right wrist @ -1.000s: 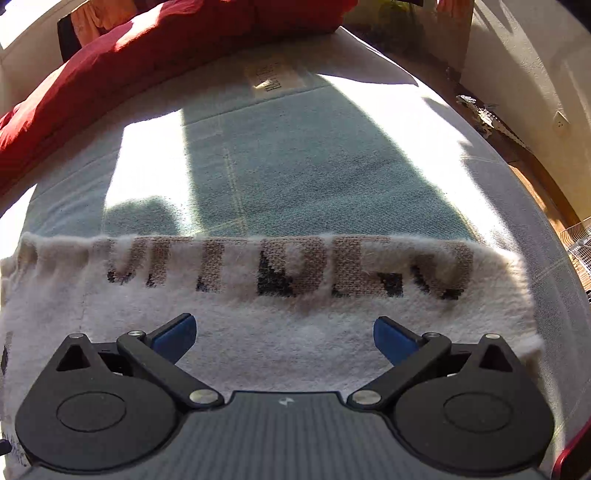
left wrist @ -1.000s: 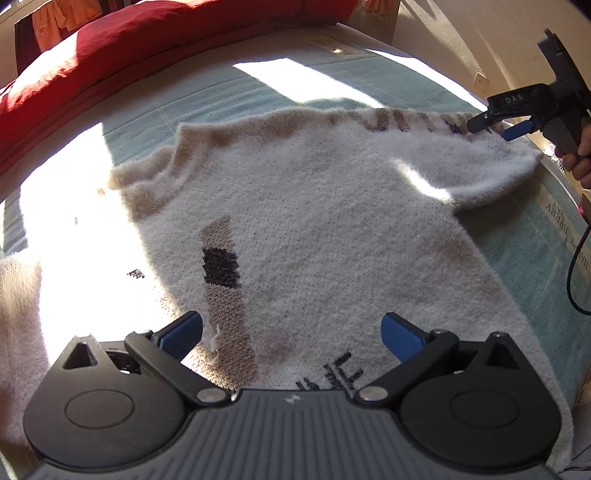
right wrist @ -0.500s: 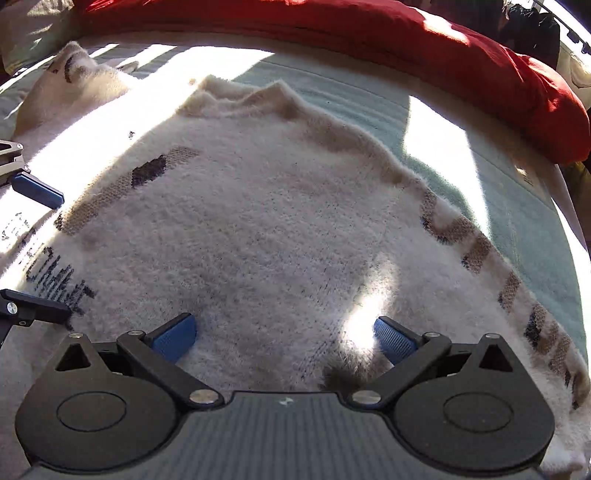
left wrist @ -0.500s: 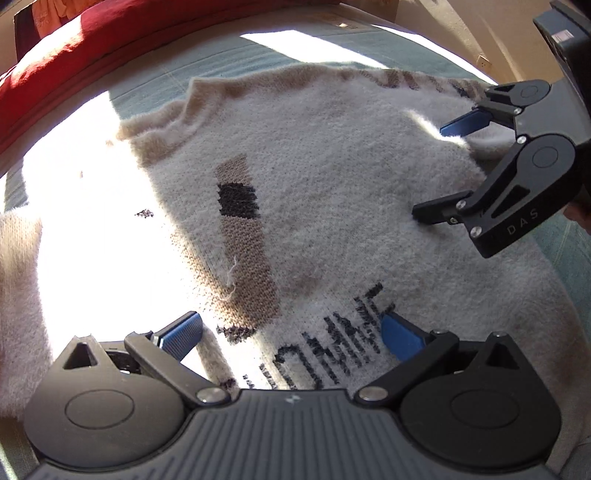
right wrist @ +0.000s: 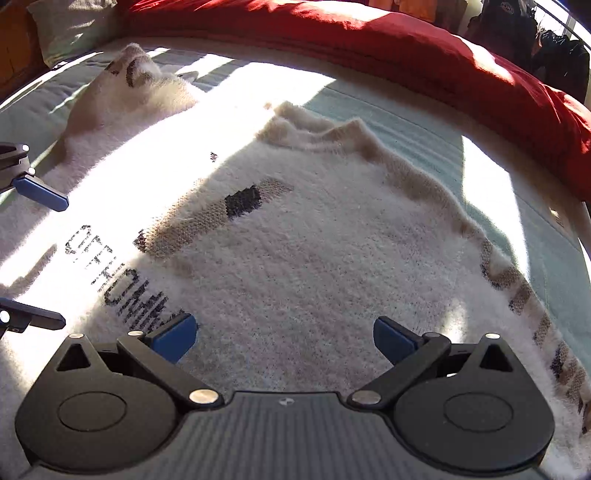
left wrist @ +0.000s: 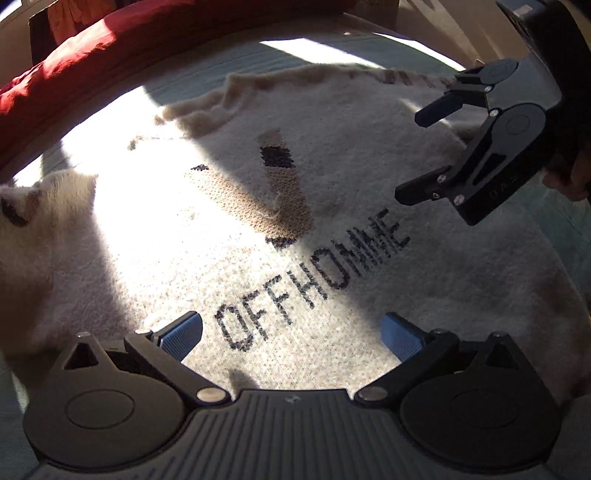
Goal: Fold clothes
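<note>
A fluffy cream sweater with black lettering "OFFHOMME" and a brown-and-black patch lies flat on the bed; it also fills the right wrist view. My left gripper is open and empty, low over the sweater's lower part. My right gripper is open and empty over the sweater's right side; it shows in the left wrist view, jaws apart above the cloth. One sleeve lies spread out to the left. The left gripper's fingertips show at the left edge of the right wrist view.
The sweater lies on a pale blue-green bedsheet. A red duvet runs along the far edge of the bed, also seen in the left wrist view. Strong sunlight patches fall across the sweater. Dark clothes hang at the far right.
My right gripper swung from the sweater's folded right sleeve edge to over its body. My left gripper drew back toward the hem, so the lettering came into full view. Both stayed open.
</note>
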`<state>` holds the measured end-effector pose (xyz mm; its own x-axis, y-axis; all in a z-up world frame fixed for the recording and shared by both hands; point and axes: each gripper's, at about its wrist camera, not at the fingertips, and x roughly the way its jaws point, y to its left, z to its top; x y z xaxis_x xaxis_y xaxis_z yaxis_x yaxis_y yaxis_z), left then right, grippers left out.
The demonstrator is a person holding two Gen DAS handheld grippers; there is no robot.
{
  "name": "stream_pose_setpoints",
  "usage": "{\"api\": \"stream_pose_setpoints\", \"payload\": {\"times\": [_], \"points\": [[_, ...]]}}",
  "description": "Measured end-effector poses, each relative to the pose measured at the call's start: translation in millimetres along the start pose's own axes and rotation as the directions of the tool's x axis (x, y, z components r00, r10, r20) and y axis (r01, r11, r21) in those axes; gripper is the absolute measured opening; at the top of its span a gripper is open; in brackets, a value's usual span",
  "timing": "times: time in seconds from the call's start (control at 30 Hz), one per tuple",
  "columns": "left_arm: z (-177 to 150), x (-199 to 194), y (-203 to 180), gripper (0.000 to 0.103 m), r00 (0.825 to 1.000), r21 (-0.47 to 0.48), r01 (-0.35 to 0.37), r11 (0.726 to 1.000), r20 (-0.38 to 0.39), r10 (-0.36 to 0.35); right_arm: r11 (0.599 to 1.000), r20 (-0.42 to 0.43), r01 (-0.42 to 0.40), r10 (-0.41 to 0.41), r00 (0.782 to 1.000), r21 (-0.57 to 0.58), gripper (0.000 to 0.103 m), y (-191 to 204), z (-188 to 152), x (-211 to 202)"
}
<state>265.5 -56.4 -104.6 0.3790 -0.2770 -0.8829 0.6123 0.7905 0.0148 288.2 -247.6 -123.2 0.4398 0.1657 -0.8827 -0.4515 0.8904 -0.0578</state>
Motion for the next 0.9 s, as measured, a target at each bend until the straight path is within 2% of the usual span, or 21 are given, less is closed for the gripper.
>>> {"api": "stream_pose_setpoints", "payload": {"times": [0.13,0.2,0.3,0.37,0.47,0.53,0.63,0.73,0.83,0.9], "points": [[5.5,19.8,24.7,0.102,1.0,0.032,0.004,0.999,-0.024,-0.003,0.999,-0.001,-0.021,0.021,1.0,0.042,0.103,1.5,-8.0,14.7],[-2.5,25.4,26.3,0.102,0.999,0.061,0.016,0.998,-0.051,-0.012,0.998,0.005,-0.028,0.028,1.0,0.052,0.103,0.4,-11.7,14.8],[-19.1,18.1,23.2,0.102,0.999,0.083,0.03,0.996,-0.04,-0.026,0.998,-0.006,-0.027,0.027,1.0,0.064,0.103,2.0,-12.7,7.5],[-31.0,11.6,22.0,0.102,0.998,0.079,0.043,0.996,-0.045,-0.039,0.994,0.002,-0.081,0.081,0.997,0.076,0.103,6.3,-19.7,-4.6],[-55.6,-0.9,19.5,0.102,0.996,0.075,0.065,0.995,-0.062,-0.061,0.993,-0.018,-0.118,0.118,0.993,-0.011,0.103,27.5,-50.1,-23.2],[-69.5,-9.7,18.8,0.102,0.993,0.083,0.089,0.992,-0.078,-0.083,0.99,-0.04,-0.107,0.104,0.994,-0.09,0.103,43.7,-77.6,-37.7],[-88.7,-22.0,21.0,0.102,0.987,0.089,0.128,0.988,-0.112,-0.118,0.987,-0.071,-0.098,0.089,0.993,-0.129,0.103,54.4,-115.8,-59.6],[-106.0,-34.3,18.3,0.102,0.98,0.141,0.151,0.979,-0.154,-0.129,0.974,-0.13,-0.108,0.082,0.988,-0.201,0.103,61.4,-141.3,-74.4],[-116.2,-45.1,10.5,0.102,0.976,0.243,0.154,0.958,-0.19,-0.109,0.942,-0.163,-0.133,0.085,0.983,-0.308,0.103,72.8,-144.8,-85.9],[-114.3,-54.4,3.1,0.102,0.978,0.299,0.163,0.94,-0.172,-0.115,0.922,-0.123,-0.17,0.135,0.983,-0.349,0.103,79.4,-135.2,-94.5]]}}
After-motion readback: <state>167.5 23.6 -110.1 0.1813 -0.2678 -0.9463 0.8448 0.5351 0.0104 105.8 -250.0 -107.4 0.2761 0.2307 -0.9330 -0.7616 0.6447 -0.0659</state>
